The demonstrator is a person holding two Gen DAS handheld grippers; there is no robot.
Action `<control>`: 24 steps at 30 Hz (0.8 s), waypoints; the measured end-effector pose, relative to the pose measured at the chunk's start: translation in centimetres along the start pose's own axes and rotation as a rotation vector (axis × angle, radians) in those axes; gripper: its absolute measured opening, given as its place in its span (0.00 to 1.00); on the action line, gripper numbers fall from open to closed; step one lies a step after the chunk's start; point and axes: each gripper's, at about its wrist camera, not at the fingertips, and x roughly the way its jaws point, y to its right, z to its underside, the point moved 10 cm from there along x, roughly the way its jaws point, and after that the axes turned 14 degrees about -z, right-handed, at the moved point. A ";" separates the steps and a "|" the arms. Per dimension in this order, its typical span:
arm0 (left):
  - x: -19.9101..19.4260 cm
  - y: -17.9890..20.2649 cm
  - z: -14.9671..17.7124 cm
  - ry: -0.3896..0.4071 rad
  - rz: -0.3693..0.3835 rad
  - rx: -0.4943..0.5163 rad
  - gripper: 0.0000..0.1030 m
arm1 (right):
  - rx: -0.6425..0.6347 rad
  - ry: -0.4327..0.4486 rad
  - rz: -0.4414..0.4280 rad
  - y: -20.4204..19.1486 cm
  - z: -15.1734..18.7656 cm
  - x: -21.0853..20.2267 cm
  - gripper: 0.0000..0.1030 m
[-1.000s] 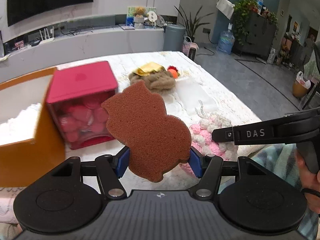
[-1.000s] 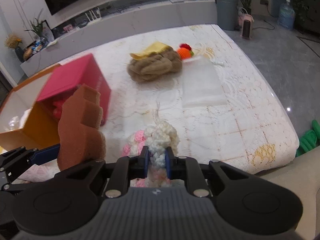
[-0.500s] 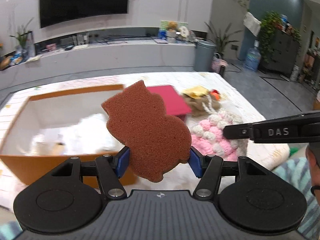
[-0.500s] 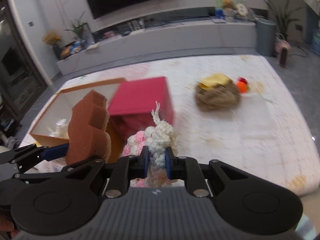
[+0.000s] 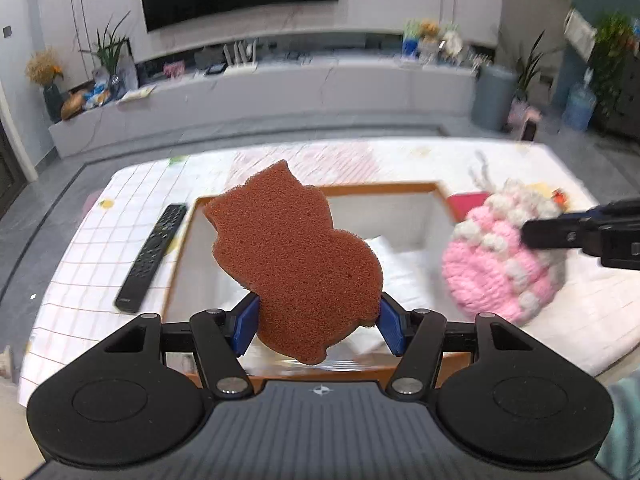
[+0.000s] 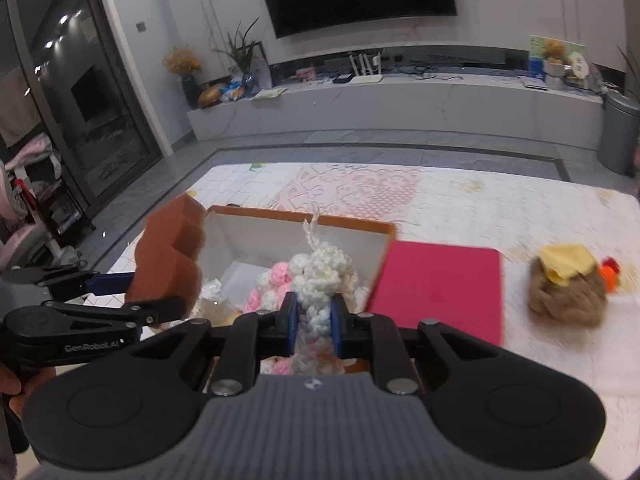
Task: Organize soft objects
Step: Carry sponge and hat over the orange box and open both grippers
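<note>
Left gripper (image 5: 318, 322): blue fingers (image 5: 244, 322) clamped on the lower sides of a brown cat-shaped sponge (image 5: 294, 258). The sponge stands upright between them, its flat face toward the wrist camera, ears at the top. It hangs in the air over the near part of an open orange-rimmed box (image 5: 384, 189) with white lining.

Right gripper (image 6: 314, 322): fingers closed tight on a narrow neck of a pink-and-white crocheted piece (image 6: 316, 276). Its knobbly bulk bulges above and beyond the fingertips, a short white yarn tail sticking up. From the left wrist view the same piece (image 5: 506, 262) hangs off to the right of the sponge, beside the box's right wall.

Both grippers tilt downward toward the box, side by side, left one a little to the left. Part of a hand (image 6: 10, 390) shows behind the left gripper's handle.

On the patterned surface (image 6: 500, 208): a red lidded box (image 6: 438, 292) touching the orange box's right side; a brown fuzzy bundle (image 6: 566, 294) with a yellow scrap on top further right; a black remote control (image 5: 152, 258) left of the orange box.
</note>
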 end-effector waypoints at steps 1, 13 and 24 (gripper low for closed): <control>1.0 -0.6 0.1 -0.018 -0.016 0.004 0.68 | -0.012 -0.012 0.004 -0.2 -0.2 1.0 0.15; 8.6 -2.0 1.4 -0.160 0.055 0.045 0.68 | -0.037 -0.146 0.056 0.9 -0.8 10.5 0.15; 12.7 -0.3 2.0 -0.248 0.090 0.055 0.70 | -0.054 -0.245 0.115 3.4 0.7 14.8 0.16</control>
